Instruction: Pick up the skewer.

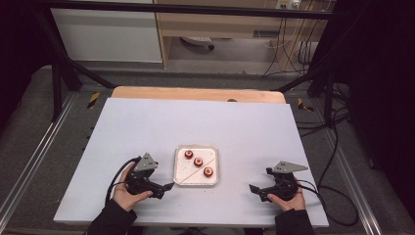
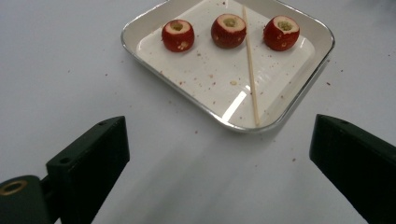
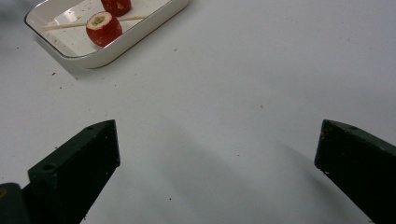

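At the lower left of the high view, the left gripper (image 1: pixel 169 186) has its jaws spread wide and empty. Just right, the shallow square white tray (image 1: pixel 178 177) holds three cored red fruits (image 1: pixel 198 161) and a thin wooden skewer (image 2: pixel 250 70); I'd pinch the skewer low, clearing the rim. At lower right, the right gripper (image 1: pixel 252 188) gapes wide and empty over bare table.

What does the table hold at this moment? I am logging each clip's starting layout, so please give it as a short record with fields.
surface: white tabletop
dish: square white metal-rimmed tray, near the table's front middle
fruit: three cored red fruits in a row inside the tray
stick: thin wooden skewer lying flat in the tray, beside the middle fruit
litter: small red crumbs in and around the tray
left gripper: open, holding nothing, left of the tray
right gripper: open, holding nothing, right of the tray
contact: neither gripper touches the tray
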